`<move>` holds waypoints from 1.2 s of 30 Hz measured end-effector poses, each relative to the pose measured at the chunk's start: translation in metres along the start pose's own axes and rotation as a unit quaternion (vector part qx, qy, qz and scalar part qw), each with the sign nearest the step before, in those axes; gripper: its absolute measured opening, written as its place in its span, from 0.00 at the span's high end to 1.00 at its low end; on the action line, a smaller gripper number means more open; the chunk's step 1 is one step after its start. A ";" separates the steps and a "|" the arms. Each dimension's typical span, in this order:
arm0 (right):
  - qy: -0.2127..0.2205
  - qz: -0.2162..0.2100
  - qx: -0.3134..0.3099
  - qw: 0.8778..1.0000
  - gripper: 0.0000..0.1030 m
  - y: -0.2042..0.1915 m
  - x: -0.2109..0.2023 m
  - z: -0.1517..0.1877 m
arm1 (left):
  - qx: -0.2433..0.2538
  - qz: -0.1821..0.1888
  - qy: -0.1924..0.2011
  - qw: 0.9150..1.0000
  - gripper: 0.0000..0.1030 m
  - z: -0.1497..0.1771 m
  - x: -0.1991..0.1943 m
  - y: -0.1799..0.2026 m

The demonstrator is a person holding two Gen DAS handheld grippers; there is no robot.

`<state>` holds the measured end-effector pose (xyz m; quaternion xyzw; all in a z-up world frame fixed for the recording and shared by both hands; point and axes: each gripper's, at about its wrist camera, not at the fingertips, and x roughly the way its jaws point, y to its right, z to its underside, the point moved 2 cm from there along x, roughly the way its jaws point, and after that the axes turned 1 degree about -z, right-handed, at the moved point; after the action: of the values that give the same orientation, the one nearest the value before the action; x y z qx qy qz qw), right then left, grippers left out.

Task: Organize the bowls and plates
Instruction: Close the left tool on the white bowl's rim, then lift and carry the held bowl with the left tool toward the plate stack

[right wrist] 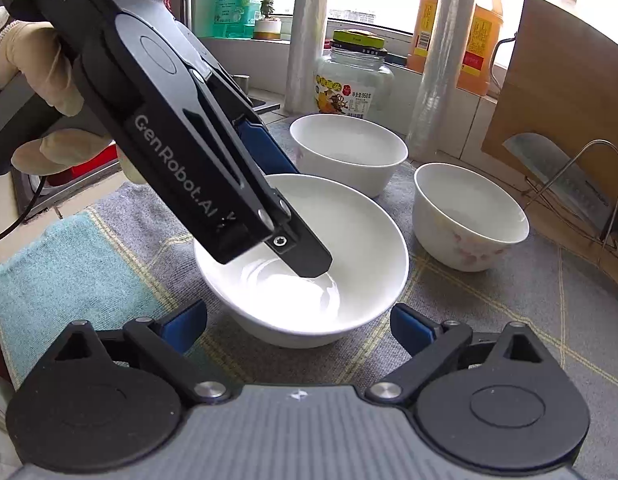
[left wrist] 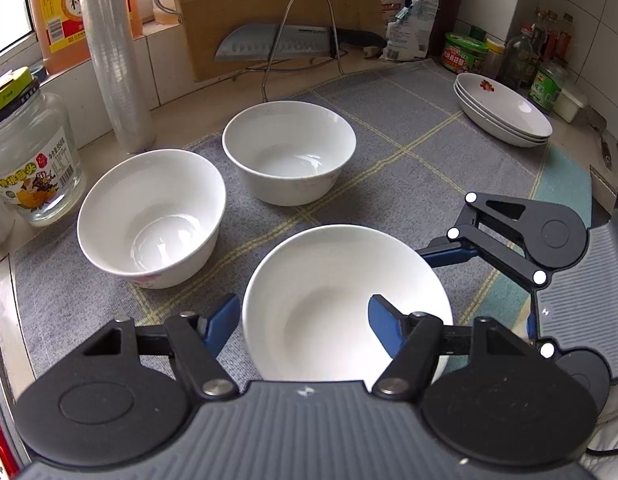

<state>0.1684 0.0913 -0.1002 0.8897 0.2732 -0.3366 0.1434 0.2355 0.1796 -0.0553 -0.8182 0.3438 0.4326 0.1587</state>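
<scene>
Three white bowls stand on a grey checked cloth (left wrist: 409, 128). The near bowl (left wrist: 341, 300) (right wrist: 349, 240) sits between my grippers. My left gripper (left wrist: 305, 316) is open and straddles its left rim: one finger reaches inside the bowl, the other is outside. In the right wrist view the left gripper (right wrist: 305, 256) comes down from the upper left into the bowl. My right gripper (right wrist: 299, 320) is open, just short of the bowl's near side. Two more bowls (left wrist: 149, 216) (left wrist: 289, 152) stand behind. A stack of white plates (left wrist: 505, 108) lies at the far right.
A glass jar (left wrist: 29, 160) and a roll of film (left wrist: 113, 52) stand at the left. A knife (left wrist: 277, 44) rests on a wire rack (left wrist: 309, 28) before a wooden board (left wrist: 269, 4). Bottles and jars (left wrist: 469, 52) crowd the back right corner.
</scene>
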 end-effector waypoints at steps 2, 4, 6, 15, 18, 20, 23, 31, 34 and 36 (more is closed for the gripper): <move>0.003 0.003 0.002 1.000 0.08 0.000 0.000 -0.001 | 0.000 0.001 -0.003 1.000 0.38 0.000 0.002 -0.001; 0.006 0.004 0.006 1.000 0.08 0.001 0.000 -0.002 | 0.002 0.004 -0.004 1.000 0.38 0.000 0.002 -0.001; 0.006 0.002 0.007 1.000 0.10 0.001 0.000 -0.002 | 0.003 0.009 -0.006 1.000 0.39 -0.001 0.002 -0.001; 0.000 0.000 0.014 1.000 0.11 0.000 -0.001 -0.004 | 0.004 0.009 -0.009 1.000 0.41 -0.004 0.002 0.000; 0.000 -0.002 0.015 1.000 0.11 0.001 -0.004 -0.004 | 0.004 0.008 -0.009 1.000 0.41 -0.005 0.001 0.003; -0.001 -0.002 0.013 1.000 0.11 0.002 -0.006 -0.005 | 0.002 0.008 -0.008 1.000 0.41 -0.006 0.000 0.005; -0.004 0.000 0.010 1.000 0.11 0.004 -0.011 -0.005 | 0.005 0.010 -0.004 1.000 0.41 -0.009 0.000 0.010; -0.010 0.019 0.014 1.000 0.11 0.024 -0.031 0.004 | 0.015 0.025 0.010 1.000 0.41 -0.029 0.006 0.036; -0.013 0.031 0.017 0.999 0.11 0.036 -0.040 0.011 | 0.024 0.034 0.016 0.999 0.41 -0.039 0.011 0.050; -0.015 0.039 0.020 0.999 0.11 0.046 -0.047 0.015 | 0.030 0.039 0.020 0.999 0.41 -0.048 0.016 0.060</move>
<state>0.1578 0.0289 -0.0764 0.8973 0.2292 -0.3493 0.1425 0.2281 0.1033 -0.0382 -0.8075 0.3917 0.4113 0.1589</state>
